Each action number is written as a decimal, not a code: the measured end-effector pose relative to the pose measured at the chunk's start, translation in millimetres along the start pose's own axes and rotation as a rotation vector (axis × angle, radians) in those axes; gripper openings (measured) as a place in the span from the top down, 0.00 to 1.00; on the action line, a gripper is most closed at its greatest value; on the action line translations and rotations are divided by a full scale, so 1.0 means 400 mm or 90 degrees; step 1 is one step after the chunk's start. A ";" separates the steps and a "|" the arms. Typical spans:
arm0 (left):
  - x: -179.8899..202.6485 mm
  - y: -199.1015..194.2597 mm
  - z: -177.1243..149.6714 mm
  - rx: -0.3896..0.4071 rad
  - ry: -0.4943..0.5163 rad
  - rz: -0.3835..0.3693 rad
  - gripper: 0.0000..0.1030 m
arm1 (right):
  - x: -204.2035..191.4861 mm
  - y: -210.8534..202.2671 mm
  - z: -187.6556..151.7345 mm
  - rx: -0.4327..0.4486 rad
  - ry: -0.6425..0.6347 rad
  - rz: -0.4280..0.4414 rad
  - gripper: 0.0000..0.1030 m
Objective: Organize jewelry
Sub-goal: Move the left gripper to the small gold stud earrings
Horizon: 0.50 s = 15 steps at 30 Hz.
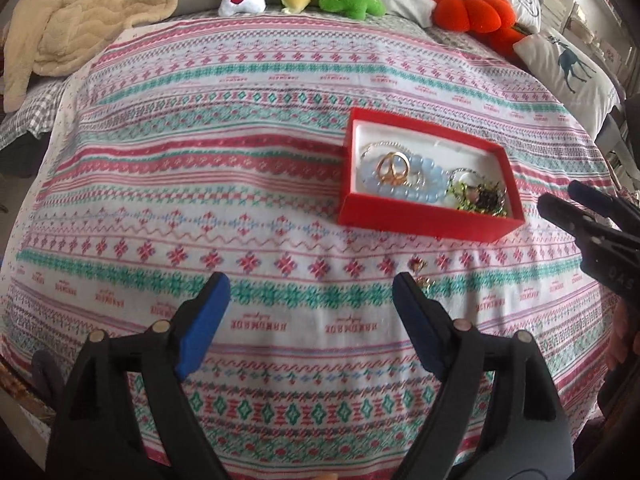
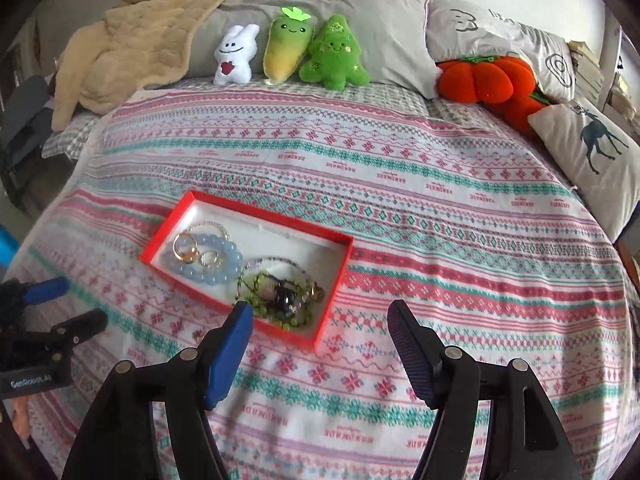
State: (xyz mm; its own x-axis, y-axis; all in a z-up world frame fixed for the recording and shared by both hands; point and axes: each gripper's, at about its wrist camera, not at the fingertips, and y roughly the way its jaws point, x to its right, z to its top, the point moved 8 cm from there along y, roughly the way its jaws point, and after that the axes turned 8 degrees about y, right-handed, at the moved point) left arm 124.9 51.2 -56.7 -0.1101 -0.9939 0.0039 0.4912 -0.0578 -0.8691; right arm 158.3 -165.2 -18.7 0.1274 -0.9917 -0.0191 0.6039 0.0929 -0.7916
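In the left wrist view the left gripper (image 1: 310,288) fills the bottom of the frame with its jaws wide apart and nothing between them but the patterned bedspread (image 1: 200,184). The red box (image 1: 424,224) lies above and to the right of these jaws, at centre right of the frame, well clear of both blue pads. Inside it lie a pale blue bead bracelet (image 1: 420,188), two gold rings (image 1: 394,168) on top of the beads, and a tangle of green and dark beads (image 1: 480,200) in the box's right end. A small gold piece (image 1: 420,274) lies loose on the bedspread just beside the tip of the right-hand pad, below the box; whether it touches the pad cannot be told.

In the right wrist view the right gripper (image 2: 320,316) also stands open and empty. The box sits at centre left of that frame, its near corner between and just above the pad tips, the left-hand pad overlapping the box's near edge by the green beads. Plush toys (image 2: 292,52) line the top of the frame.
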 end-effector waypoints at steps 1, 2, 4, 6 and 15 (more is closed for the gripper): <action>-0.002 -0.001 -0.006 -0.003 -0.001 0.002 0.19 | 0.000 -0.004 -0.008 -0.004 0.001 -0.001 0.30; -0.004 -0.002 -0.013 -0.007 -0.001 0.003 0.19 | 0.000 -0.008 -0.016 -0.009 0.003 -0.002 0.28; -0.005 -0.002 -0.029 -0.016 0.000 0.000 0.18 | -0.002 -0.013 -0.037 -0.023 0.012 -0.002 0.27; -0.002 0.004 -0.048 -0.028 0.003 -0.004 0.18 | -0.006 -0.016 -0.061 -0.037 0.024 0.002 0.26; 0.036 0.046 -0.127 -0.054 0.063 -0.010 0.18 | -0.066 -0.001 -0.172 -0.082 -0.030 0.005 0.26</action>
State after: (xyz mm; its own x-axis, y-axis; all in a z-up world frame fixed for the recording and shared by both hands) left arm 88.3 40.5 -97.7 -0.2034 -0.9787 -0.0278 0.4151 -0.0605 -0.9078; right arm 100.7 -145.0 -59.8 0.1706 -0.9853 0.0013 0.4978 0.0850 -0.8631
